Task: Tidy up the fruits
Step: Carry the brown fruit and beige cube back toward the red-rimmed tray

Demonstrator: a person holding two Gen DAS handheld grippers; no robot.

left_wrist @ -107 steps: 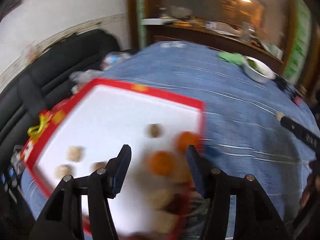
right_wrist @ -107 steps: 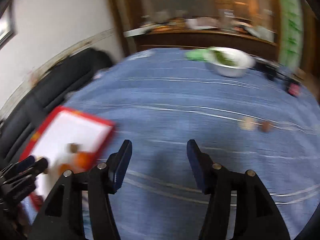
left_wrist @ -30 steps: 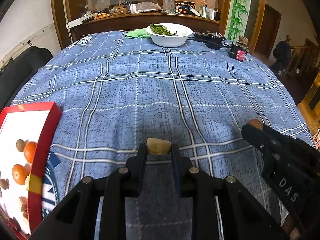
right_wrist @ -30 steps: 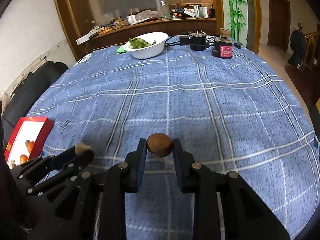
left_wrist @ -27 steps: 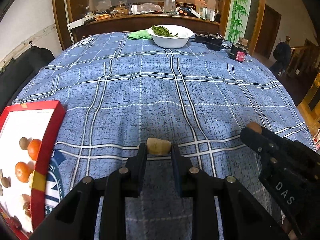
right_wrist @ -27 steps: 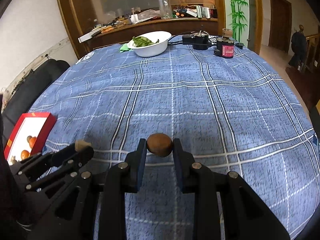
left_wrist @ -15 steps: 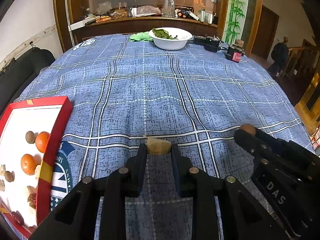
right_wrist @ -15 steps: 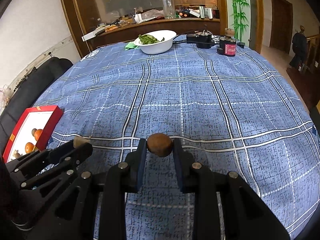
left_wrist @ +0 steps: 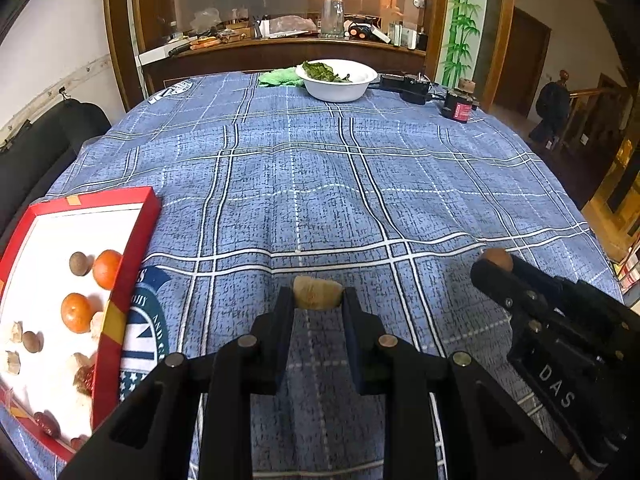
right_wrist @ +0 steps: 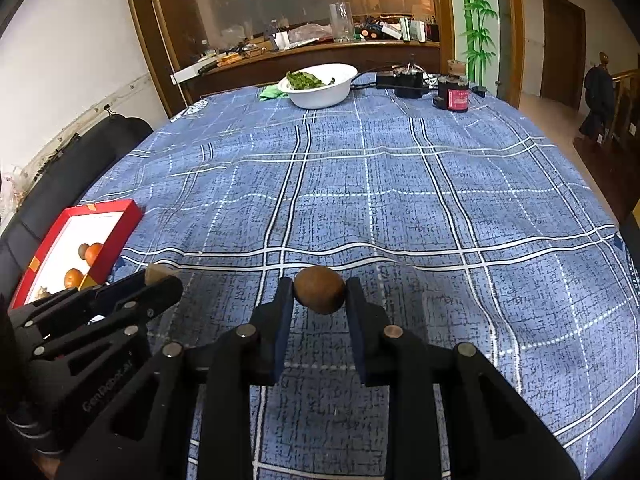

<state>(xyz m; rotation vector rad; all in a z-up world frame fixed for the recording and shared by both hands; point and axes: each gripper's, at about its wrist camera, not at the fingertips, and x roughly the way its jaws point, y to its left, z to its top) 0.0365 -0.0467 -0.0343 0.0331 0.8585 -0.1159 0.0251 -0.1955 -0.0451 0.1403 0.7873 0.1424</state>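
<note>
My left gripper [left_wrist: 318, 300] is shut on a pale tan fruit piece [left_wrist: 318, 293], held above the blue checked tablecloth. My right gripper [right_wrist: 319, 292] is shut on a round brown fruit [right_wrist: 319, 289]. In the left wrist view the right gripper [left_wrist: 496, 266] shows at the right with the brown fruit [left_wrist: 496, 258] at its tip. In the right wrist view the left gripper [right_wrist: 160, 276] shows at the left. A red-rimmed white tray [left_wrist: 140, 232] at the left holds two oranges [left_wrist: 76, 312], brown round fruits [left_wrist: 79, 263] and pale pieces. The tray also shows in the right wrist view [right_wrist: 120, 228].
A white bowl of greens [left_wrist: 340, 84] stands at the table's far side beside a green cloth [left_wrist: 276, 78]. Black devices and a red-labelled can [right_wrist: 452, 98] sit at the far right. A black sofa [left_wrist: 36, 140] lies left of the table.
Both grippers, still holding their fruit, have drawn back and risen slightly; more of the tray and table have come into view on the left.
</note>
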